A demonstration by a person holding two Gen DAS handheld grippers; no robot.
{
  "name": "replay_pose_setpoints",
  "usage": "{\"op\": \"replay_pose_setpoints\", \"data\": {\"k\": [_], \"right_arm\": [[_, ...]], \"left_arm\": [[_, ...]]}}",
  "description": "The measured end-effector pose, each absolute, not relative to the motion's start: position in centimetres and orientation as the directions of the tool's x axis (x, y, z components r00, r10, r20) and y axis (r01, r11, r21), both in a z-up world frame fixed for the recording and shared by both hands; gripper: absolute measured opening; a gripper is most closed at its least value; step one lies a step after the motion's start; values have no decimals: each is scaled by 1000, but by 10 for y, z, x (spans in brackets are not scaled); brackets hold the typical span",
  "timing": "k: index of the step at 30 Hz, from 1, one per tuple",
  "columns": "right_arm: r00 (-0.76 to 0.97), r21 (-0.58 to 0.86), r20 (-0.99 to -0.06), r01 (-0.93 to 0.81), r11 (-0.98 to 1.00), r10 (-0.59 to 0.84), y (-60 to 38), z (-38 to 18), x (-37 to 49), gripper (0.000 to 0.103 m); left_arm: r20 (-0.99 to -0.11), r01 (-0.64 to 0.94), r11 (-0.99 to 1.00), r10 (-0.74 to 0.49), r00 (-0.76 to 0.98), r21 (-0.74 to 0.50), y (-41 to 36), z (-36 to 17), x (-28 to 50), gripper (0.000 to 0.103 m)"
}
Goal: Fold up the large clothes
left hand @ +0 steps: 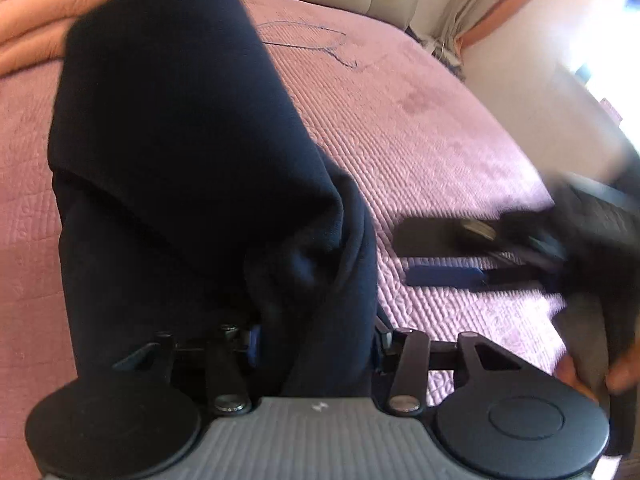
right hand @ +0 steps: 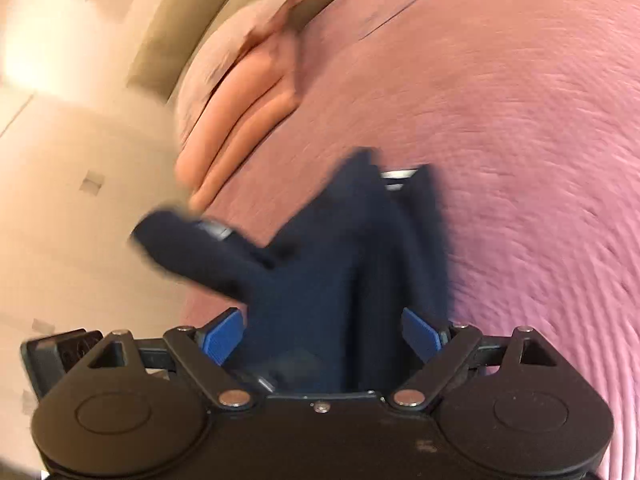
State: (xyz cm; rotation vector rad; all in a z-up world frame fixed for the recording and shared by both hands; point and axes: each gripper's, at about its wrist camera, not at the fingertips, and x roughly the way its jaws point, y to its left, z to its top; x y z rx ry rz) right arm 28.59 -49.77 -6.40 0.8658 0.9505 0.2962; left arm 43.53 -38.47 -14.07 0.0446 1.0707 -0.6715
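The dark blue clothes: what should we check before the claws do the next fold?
1. Left claw gripping the dark blue clothes: ok, cloth is bunched between its pads.
2. Right claw gripping too: not ok, it looks open.
3. Clothes lying flat: not ok, they are bunched and creased.
4. Room on the pink bedspread: ok, a bare stretch lies beside the clothes.
5. Clear view: not ok, the right wrist view is blurred.
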Motion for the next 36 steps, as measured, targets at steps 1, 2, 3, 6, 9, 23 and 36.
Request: {"op": "replay_pose_setpoints", "data": {"k": [1,2,3,6,9,23,36], "right_arm": [[530,758,-595,122,641,604,-493,-69,301,102],[508,757,-602,117,643,616,-488,-73,313,102],[496,761,-598,107,640,629,-487,-77,323,102],[431,741,-632,92,665,644,-474,-89,355,103],[416,718,-664,121,685,622,-469,-99,385,103],[563,463,-771,172,870,299,-462,-91,389,16],[391,544,-813,245,802,431,-479,-85,352,81]], "left_arm": [[-826,524,809,-472,308,-267,-391,-140,430,50],[-831,519,814,-463,309,-260,-391,-140,428,51],[-837,510,823,-449,312,-250,-394,-140,424,50],[-848,513,835,-410,336,-200,-403,-139,409,53],[-850,570,816,-366,378,-98,-414,-137,389,58],[-764,454,832,-509,397,-318,-347,-48,382,89],[-906,554,827,-306,292,-101,-374,-161,394,83]]}}
